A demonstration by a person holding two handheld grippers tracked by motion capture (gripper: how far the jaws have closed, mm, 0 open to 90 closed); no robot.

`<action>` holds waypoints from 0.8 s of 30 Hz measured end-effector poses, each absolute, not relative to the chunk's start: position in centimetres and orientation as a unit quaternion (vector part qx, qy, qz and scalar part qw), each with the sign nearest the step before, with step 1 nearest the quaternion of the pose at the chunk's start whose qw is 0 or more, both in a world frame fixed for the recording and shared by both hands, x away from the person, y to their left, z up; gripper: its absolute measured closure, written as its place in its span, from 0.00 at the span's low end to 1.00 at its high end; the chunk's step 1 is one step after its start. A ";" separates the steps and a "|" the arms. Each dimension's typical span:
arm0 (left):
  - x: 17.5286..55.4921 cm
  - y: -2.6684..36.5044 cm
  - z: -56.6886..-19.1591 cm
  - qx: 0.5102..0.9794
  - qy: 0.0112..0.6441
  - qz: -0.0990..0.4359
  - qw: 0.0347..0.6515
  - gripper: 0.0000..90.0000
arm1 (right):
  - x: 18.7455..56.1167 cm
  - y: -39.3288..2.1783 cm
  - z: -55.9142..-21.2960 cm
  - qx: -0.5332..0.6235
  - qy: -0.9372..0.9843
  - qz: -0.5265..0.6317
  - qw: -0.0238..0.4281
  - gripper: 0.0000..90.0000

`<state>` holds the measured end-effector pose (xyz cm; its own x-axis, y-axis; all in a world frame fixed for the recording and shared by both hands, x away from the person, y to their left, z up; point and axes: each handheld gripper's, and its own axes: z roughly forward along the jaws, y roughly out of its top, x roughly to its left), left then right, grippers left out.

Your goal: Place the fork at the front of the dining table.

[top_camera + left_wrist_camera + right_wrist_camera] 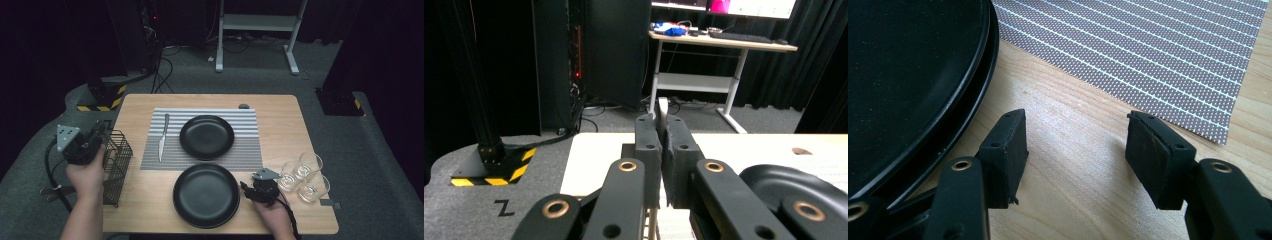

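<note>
Cutlery work is going on at the left edge of the wooden table (280, 107). The left gripper (97, 131) is hovering over the black wire basket (117, 165) that is standing at that edge, and its jaws are pressing together on a thin pale utensil (663, 112), whose rounded end is poking up between the pads in the left gripper view; it looks like a handle end, though the view is too tight to be sure which piece it is. A knife (162, 136) is lying on the striped placemat (245, 145), just left of the far black plate (206, 136), blade pointing toward the person. A second black plate (206, 195) is sitting on the bare wood in front of the mat; in the right gripper view it seems to be resting on another plate. The right gripper (248, 189) is resting low just beside this near plate's right rim, its jaws standing apart with nothing between them, only bare tabletop. Three clear glasses (304, 176) are grouped near the right edge of the table.
</note>
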<state>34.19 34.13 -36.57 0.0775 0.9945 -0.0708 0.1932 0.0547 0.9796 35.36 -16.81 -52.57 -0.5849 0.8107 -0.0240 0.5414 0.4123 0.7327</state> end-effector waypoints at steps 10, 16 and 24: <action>33.5 33.9 -35.3 0.535 0.513 0.438 0.508 0.96 | 35.4 -16.8 -52.6 0.413 0.818 0.351 0.192 0.47; 33.1 33.8 -35.0 0.528 0.502 0.447 0.520 0.96 | 35.3 -16.8 -52.6 0.413 0.818 0.351 0.193 0.47; 32.4 33.4 -33.8 0.516 0.486 0.459 0.536 0.96 | 35.3 -16.8 -52.6 0.413 0.818 0.350 0.194 0.46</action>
